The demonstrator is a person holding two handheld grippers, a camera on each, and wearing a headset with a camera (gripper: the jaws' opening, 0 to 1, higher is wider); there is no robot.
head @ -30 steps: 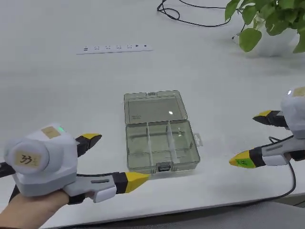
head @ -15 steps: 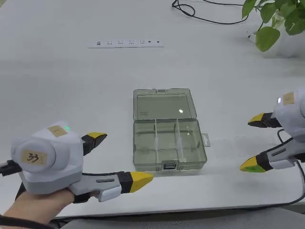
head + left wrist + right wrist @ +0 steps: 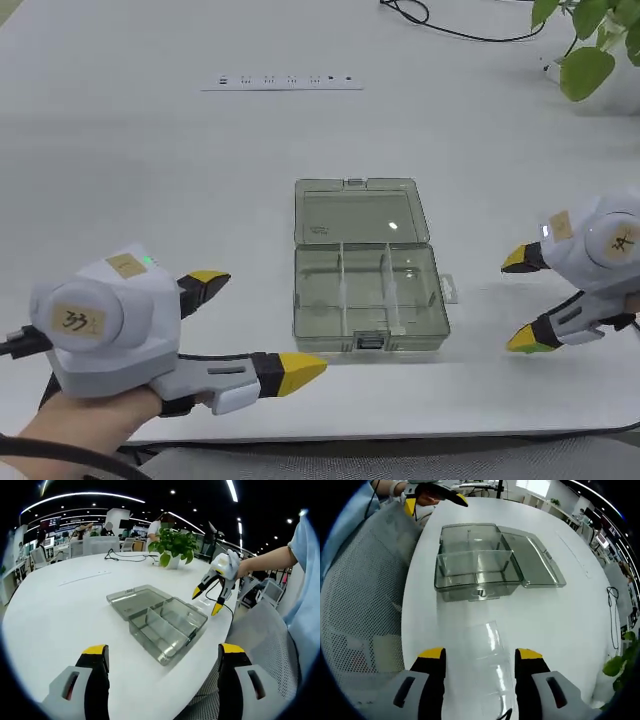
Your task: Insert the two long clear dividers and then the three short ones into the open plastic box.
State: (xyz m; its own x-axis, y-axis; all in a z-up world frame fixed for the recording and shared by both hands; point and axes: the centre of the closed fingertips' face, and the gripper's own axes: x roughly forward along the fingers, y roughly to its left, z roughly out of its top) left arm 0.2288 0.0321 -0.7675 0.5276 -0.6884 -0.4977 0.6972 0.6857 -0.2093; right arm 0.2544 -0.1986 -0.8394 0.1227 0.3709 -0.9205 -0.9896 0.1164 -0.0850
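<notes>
Left hand-held gripper (image 3: 260, 323), right hand-held gripper (image 3: 516, 302) wide open, empty; box (image 3: 322, 335) between, power strip (image 3: 282, 81) beyond.

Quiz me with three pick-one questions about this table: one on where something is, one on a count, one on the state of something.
1. Where do the loose clear dividers lie?
A. On the table before the right tongs
B. On the box lid
C. Under the plant

2. How many standing dividers are in the box?
A. None
B. Two
C. Five

3. How do the left tongs stand?
A. Shut on a divider
B. Shut on the lid
C. Open, holding nothing

1 A: the right gripper view shows them flat just ahead of its jaws.
2 B: two upright strips split the box into three lanes.
3 C: their tips are wide apart, nothing between.
</notes>
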